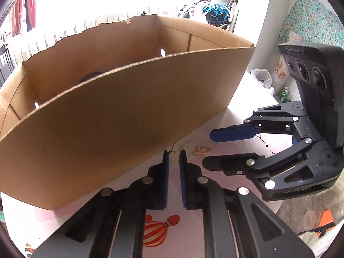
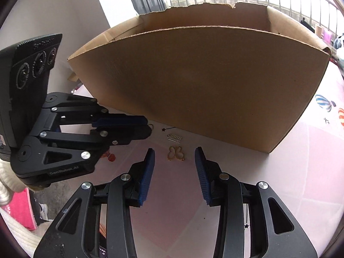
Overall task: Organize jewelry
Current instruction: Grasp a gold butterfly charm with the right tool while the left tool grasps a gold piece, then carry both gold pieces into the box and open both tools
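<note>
A thin gold ring [image 1: 173, 158] is pinched between the blue pads of my left gripper [image 1: 174, 153], close to the box's front wall; from the right wrist view its loop pokes out past the left gripper [image 2: 148, 126]. Just beyond lie a small silver clip [image 1: 186, 146] [image 2: 174, 138] and a gold butterfly piece [image 1: 202, 152] [image 2: 176, 153] on the pink cloth. My right gripper [image 2: 175, 151] stands open with the butterfly between its fingertips, pads apart from it. The left wrist view shows the right gripper [image 1: 215, 148] coming in from the right. A black star chain [image 1: 266, 145] [image 2: 167, 129] trails across the cloth.
A large open cardboard box [image 1: 129, 107] [image 2: 204, 75] fills the space right behind the jewelry. The table wears a pink cloth with hot-air balloon prints [image 1: 157, 232]. A white plastic bag [image 1: 262, 77] sits at the far right. A cream sleeve [image 2: 8, 185] shows at the left.
</note>
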The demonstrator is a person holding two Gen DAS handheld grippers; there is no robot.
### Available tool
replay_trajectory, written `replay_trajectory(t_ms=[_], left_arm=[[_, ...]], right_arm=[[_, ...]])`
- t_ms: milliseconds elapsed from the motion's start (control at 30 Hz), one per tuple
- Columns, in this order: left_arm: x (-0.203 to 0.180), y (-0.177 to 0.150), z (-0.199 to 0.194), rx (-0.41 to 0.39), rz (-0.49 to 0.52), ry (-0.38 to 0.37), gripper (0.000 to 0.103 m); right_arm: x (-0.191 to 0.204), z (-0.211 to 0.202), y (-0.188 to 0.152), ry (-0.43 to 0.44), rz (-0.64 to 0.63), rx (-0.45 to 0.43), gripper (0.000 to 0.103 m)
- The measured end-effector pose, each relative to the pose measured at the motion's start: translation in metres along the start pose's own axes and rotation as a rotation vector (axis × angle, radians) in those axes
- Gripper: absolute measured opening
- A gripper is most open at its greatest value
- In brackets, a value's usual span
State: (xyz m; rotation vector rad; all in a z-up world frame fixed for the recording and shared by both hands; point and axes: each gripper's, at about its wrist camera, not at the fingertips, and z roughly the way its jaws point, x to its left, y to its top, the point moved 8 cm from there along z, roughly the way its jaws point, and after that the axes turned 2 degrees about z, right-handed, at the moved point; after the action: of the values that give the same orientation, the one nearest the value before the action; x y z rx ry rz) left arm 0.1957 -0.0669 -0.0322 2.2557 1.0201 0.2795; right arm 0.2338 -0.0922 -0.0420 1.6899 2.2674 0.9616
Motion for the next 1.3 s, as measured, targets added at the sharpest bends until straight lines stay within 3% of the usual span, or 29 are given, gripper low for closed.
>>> replay_trajectory(t_ms=[200,233,267,400,633,867,1033,1133,1300], left_arm=[[0.006,-0.003,-0.008,-0.013,-0.038,0.007,0.009],[0.007,-0.003,-0.009,-0.015,-0.045,0.005,0.009],[0.011,-0.004,-0.01,-0.016,-0.052,0.002,0.009],[0.014,-0.002,-0.014,-0.026,-0.074,-0.004,0.009],[0.015,0.0,-0.031,-0.049,-0.065,-0.011,0.009],[0.004,0.018,-0.06,-0.095,-0.067,-0.065,0.009],[0.005,0.068,-0.083,-0.146,-0.001,-0.095,0.009],[0.018,0.104,-0.067,-0.1,0.045,-0.106,0.009],[0.054,0.145,0.014,0.151,-0.014,-0.139,0.009]], right_arm=[[0.008,0.007,0.003,-0.133,-0.073,-0.045,0.03],[0.012,0.008,0.001,-0.169,-0.121,-0.05,0.02],[0.018,0.008,0.0,-0.164,-0.152,-0.05,0.016],[0.021,0.007,0.001,-0.173,-0.153,-0.039,0.015],[0.025,0.0,-0.001,-0.085,-0.069,-0.028,0.014],[0.031,-0.066,0.012,-0.044,-0.033,-0.153,0.014],[0.018,-0.112,0.057,-0.08,-0.063,-0.254,0.014],[0.002,-0.114,0.092,-0.1,-0.07,-0.259,0.014],[-0.018,-0.087,0.133,-0.098,-0.039,-0.192,0.015]])
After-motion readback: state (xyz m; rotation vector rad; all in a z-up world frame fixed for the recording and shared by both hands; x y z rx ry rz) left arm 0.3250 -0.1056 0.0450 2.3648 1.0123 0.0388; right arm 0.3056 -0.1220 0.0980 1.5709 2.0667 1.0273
